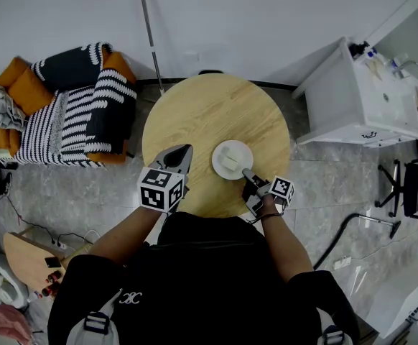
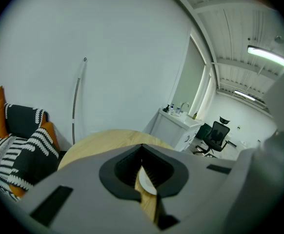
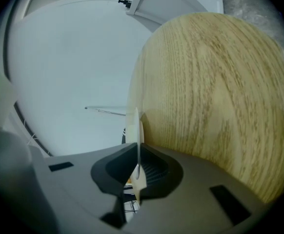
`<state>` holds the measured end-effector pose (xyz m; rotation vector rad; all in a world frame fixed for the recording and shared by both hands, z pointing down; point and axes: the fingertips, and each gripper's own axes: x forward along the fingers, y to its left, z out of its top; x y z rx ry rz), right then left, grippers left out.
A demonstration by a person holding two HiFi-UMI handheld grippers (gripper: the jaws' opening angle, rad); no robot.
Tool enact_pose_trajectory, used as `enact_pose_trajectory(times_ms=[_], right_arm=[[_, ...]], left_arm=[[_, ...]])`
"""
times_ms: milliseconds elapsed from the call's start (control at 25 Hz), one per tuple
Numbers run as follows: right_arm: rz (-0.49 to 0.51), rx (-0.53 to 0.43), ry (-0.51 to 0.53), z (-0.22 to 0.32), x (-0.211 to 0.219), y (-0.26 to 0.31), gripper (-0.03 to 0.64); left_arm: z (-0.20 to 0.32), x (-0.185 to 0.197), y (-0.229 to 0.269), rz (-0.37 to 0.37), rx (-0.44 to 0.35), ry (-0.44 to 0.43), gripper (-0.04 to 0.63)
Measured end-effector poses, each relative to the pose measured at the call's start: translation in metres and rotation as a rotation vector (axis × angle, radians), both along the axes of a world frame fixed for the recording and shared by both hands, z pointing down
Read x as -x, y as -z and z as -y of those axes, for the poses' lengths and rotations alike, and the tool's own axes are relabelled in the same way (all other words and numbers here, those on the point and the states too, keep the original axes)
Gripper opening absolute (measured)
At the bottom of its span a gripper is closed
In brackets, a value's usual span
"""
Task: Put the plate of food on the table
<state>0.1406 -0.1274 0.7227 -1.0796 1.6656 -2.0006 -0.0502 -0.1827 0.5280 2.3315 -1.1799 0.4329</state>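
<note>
A: Where's the plate (image 1: 227,149)?
B: Over the round desk (image 1: 194,113), which is pale wood with fine grain, toward the person's edge. I can't tell whether it's resting or just off the surface. It's white and smooth, with a pale, blocky piece of food (image 1: 230,162) on it.
A: And the fingers?
B: The right gripper (image 1: 249,174) has its fingers pinched on the plate's near rim, seen edge-on in its own view. The left gripper (image 1: 185,149), closed on nothing, hangs beside the plate; its cube bears black-and-white square markers.

Head view: looks steeply down onto the round wooden table (image 1: 216,121). Left gripper view: faces level across it, toward the sink cabinet (image 2: 178,123) at 2 o'clock. Right gripper view: rolled sideways, close over the same tabletop.
</note>
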Motion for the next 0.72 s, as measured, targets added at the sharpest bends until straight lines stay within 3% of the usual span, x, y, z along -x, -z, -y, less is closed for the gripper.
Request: enact_pose_trajectory(times_ms=[480, 720], right_arm=[[-0.177, 0.154, 0.006, 0.003, -0.006, -0.018, 0.026], [-0.32, 0.2, 0.038, 0.005, -0.009, -0.019, 0.035]], left_arm=[[-0.003, -0.002, 0.001, -0.025, -0.005, -0.02, 0.006], [-0.005, -0.002, -0.001, -0.028, 0.002, -0.028, 0.006]])
